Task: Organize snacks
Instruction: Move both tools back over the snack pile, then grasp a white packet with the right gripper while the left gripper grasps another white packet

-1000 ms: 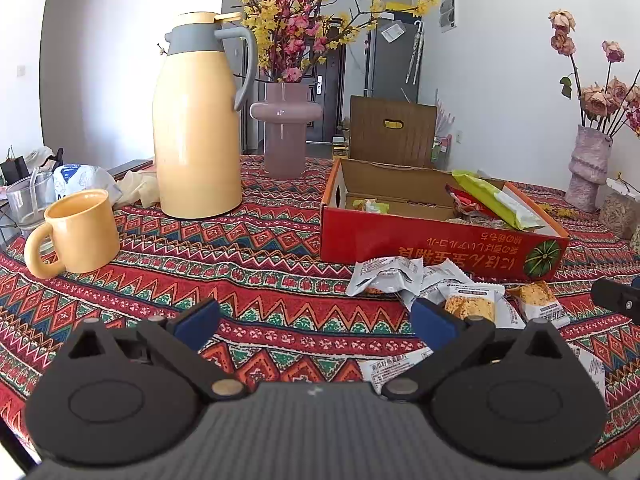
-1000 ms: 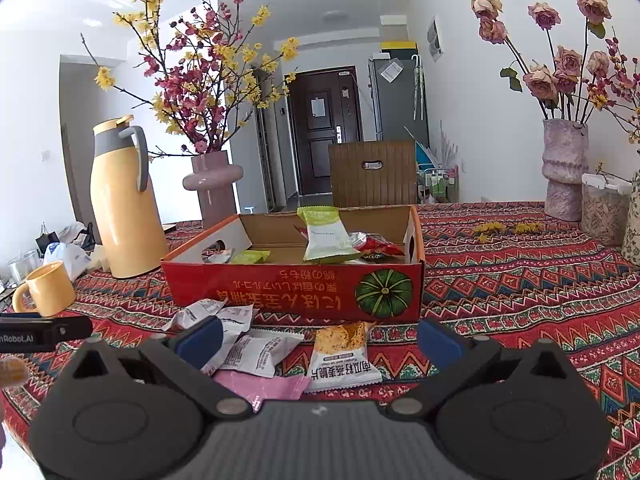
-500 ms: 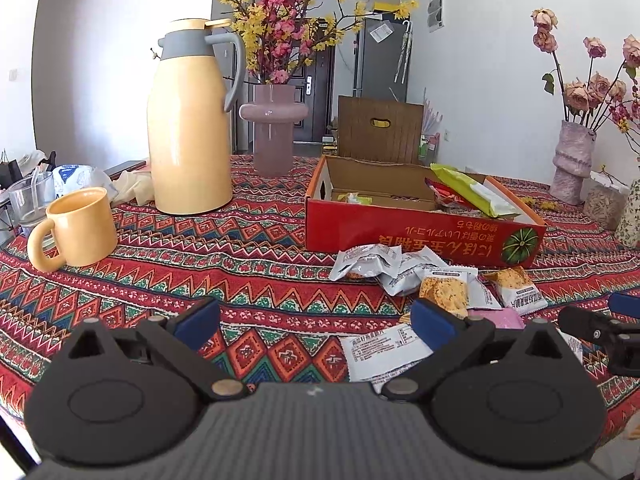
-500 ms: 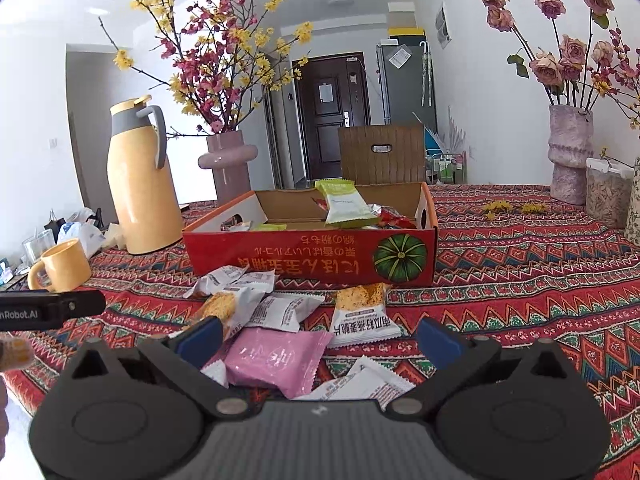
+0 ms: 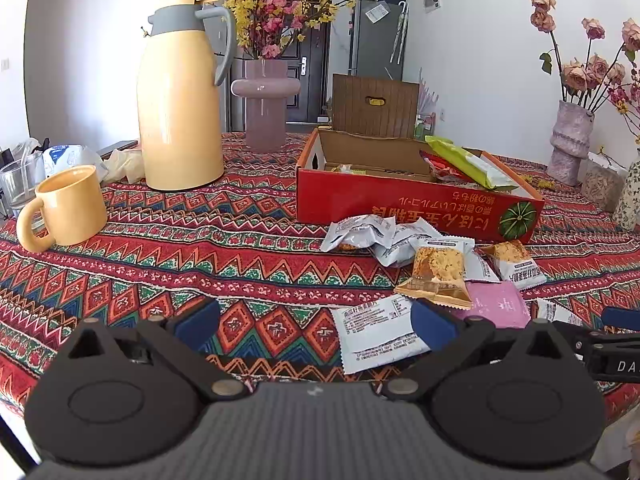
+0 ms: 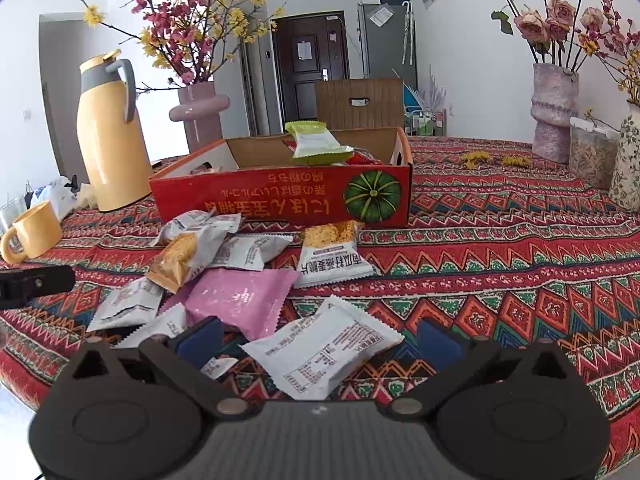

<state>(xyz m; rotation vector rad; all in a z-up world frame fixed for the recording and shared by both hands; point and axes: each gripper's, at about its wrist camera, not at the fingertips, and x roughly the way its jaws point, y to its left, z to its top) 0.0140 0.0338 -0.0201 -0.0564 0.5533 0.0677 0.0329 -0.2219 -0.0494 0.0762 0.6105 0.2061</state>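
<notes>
A: From the left wrist, the left claw (image 5: 316, 322) is spread wide with nothing in it. How should it take a snack?

B: I'd go for a loose packet and close on its flat faces, not the crimped end. The white packet (image 5: 378, 340) lies on the counter (image 5: 208, 256) well short of the red box (image 5: 416, 204), touching the claw's right finger.

A: And from the right wrist?

B: The right claw (image 6: 320, 340) is also wide open and empty. Another white packet (image 6: 324, 350) lies between its fingers, nearer than the pink packet (image 6: 240, 296), which sits between it and the red box (image 6: 280, 196). Lower straight down, I'd say, so neighbours don't snag.
</notes>
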